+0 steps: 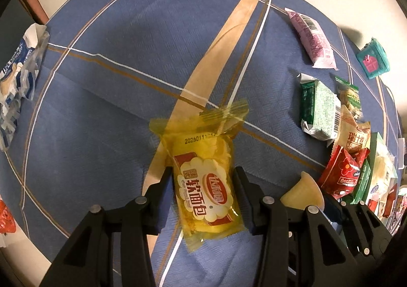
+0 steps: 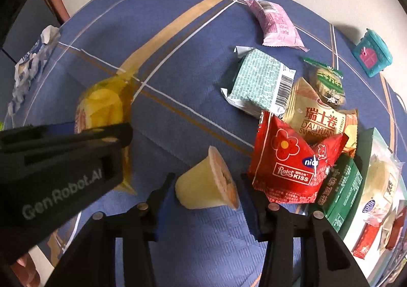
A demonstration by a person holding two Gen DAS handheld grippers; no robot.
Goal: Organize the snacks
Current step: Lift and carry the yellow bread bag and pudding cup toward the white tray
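A blue plaid tablecloth (image 1: 106, 98) is covering the table, carrying a yellow bread packet (image 1: 206, 185), a jelly cup (image 2: 206, 180) on its side, a pink packet (image 2: 276, 23), a teal toy house (image 2: 371, 54) and a heap of snack packets (image 2: 300, 124) at the right

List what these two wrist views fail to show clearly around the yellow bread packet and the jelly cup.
- Yellow bread packet: in the right wrist view, the left gripper's black body covers its lower half.
- Jelly cup: in the left wrist view, the left gripper's finger hides its bottom part.
- Blue-and-white wrapper: cut off by the left edge of the left wrist view.
- Snacks in the green tray: cropped and distorted at the right wrist view's right rim.
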